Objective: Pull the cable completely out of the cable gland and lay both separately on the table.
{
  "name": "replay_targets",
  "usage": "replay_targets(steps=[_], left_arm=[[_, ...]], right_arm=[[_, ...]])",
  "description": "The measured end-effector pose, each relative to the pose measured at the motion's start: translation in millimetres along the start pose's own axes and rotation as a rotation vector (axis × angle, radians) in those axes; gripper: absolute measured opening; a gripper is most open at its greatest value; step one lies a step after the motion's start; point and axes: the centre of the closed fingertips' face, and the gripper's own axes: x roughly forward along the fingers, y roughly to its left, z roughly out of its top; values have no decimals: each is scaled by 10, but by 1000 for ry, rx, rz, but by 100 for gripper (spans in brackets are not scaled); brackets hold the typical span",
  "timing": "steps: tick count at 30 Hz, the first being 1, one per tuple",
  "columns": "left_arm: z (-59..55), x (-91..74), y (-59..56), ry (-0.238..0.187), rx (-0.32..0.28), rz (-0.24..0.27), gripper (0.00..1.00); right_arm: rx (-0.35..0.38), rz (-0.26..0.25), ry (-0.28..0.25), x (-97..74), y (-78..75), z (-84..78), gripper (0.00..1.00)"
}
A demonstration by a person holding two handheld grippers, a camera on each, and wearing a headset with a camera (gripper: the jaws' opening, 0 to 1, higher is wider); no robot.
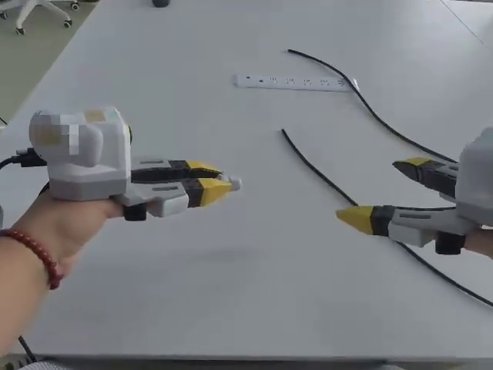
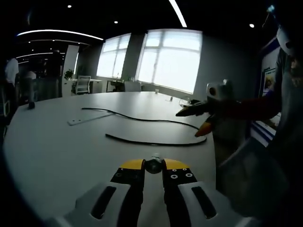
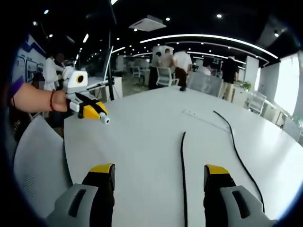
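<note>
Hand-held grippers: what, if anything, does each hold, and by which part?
The left hand-held gripper pinches the small cable gland at its jaw tips; which part cannot be told. The right hand-held gripper is open, holding nothing.

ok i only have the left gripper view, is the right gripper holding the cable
Observer: No. In its own view the right gripper is wide open, and the cable lies between the jaws, not gripped.
Operator: does the cable end there
Observer: No. The head view shows it passing under that gripper and out at the picture's right edge.
</note>
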Motion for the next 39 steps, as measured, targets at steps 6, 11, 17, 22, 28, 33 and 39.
replay_targets(steps=[6,11,17,22,28,33,39], left_arm=[[-9,25,24,16,26,13,15],[-80,151,148,33,48,35,15],[-237,395,345,77,68,78,15],[-359,543,489,112,56,131,15],[-589,681,612,157,52,168,15],[-675,714,627,174,47,169,15],[-771,704,626,191,39,170,15]], right_arm=[[-4,-24,-10,-178,12,15,77],[8,-37,1,-253,39,-81,77],[18,-49,9,-309,32,-131,76],[15,-57,15,-334,1,-122,76],[20,-65,33,-355,-57,-196,76],[14,-71,43,-379,-106,-227,76],[16,-75,38,-387,-145,-214,75]])
